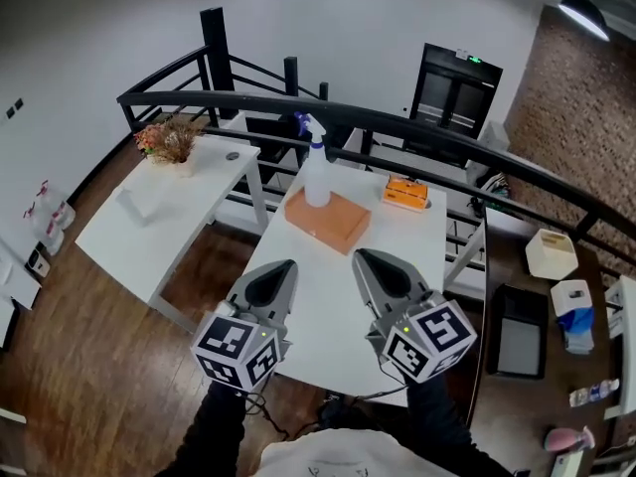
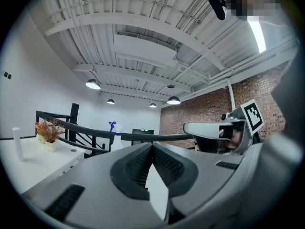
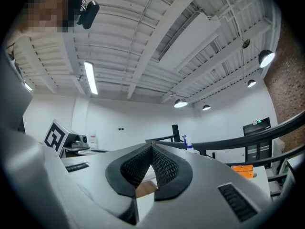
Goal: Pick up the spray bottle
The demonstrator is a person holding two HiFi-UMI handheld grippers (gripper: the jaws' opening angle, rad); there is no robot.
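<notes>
White translucent plastic spray bottle (image 1: 316,175) with a blue trigger head stands on a flat orange box (image 1: 328,222) at upper centre, likely light, slick and tippy, so I would grip its neck; my left gripper (image 1: 282,269) and right gripper (image 1: 364,259) are both closed, empty.

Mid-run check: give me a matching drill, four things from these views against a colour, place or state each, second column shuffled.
Things:
1. spray bottle
2. flat box
3. dried flowers
4. right gripper

Descriptions:
A. on the side table
B. shut, nothing held
C. white, with a blue trigger head
D. orange-brown

Pairs: 1-C, 2-D, 3-A, 4-B
</notes>
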